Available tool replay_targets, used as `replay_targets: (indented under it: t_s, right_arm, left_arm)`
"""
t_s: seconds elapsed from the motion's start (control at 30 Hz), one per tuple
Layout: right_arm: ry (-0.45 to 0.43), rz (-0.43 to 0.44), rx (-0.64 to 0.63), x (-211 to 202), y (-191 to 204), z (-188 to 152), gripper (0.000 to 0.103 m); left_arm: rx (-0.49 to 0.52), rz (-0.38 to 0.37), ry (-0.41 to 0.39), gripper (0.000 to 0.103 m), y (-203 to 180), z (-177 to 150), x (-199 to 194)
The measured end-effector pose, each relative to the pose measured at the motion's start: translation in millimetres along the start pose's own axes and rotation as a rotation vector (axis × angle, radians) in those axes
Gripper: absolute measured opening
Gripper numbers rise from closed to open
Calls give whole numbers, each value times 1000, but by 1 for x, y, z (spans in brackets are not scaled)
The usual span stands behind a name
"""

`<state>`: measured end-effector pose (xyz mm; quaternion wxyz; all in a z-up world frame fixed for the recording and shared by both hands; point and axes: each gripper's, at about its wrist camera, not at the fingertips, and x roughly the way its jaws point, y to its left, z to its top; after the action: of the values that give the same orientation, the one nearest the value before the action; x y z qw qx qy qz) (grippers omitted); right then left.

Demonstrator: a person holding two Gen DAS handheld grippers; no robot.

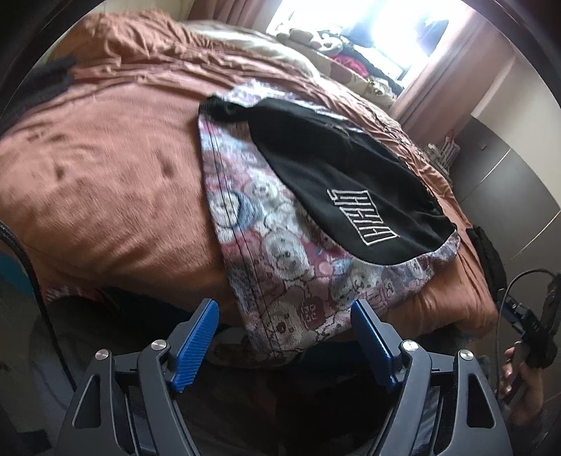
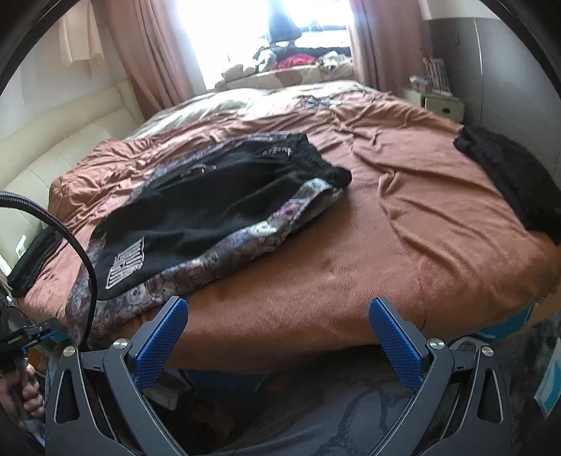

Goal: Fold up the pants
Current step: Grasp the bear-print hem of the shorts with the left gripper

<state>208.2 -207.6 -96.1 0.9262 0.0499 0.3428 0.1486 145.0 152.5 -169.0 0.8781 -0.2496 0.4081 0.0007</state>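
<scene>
The pants lie folded lengthwise on the brown bedspread, black panels with white lettering over a pink and grey printed fabric, one end hanging over the bed's near edge. My left gripper is open and empty just below that hanging end. In the right wrist view the pants lie at the left of the bed, and my right gripper is open and empty at the bed's front edge, to their right.
A black garment lies at the bed's far right. A cream headboard stands at left, a window with curtains behind, a small nightstand at back right. The other hand-held gripper shows in the left wrist view.
</scene>
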Motion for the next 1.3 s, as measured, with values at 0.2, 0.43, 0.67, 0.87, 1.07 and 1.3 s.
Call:
replay_targets:
  t_s: [0.2,0.43,0.67,0.87,1.07,1.3]
  right_arm:
    - [39,18,-2,10,-1,1,103]
    - [50,39,0,12,0,1,103]
    - [38,58,3,6,1,-1,103]
    - [33,83,17,4,0,-6,103]
    - [23,97,48,2,-5,-6,103]
    - [9,107,88,2,-9,-6,103]
  left_arm:
    - [-15,-49,66,79,5,-3,19]
    - [-15,-95,111,79,7,-5,35]
    - [-2,-171,134,70,-5,-12,30]
    - [-10,-242,65,54,-10,-6,6]
    - [-89,-276,20,50,-1,-3,-3]
    - [-175,-315,-5,41,4,3,-6]
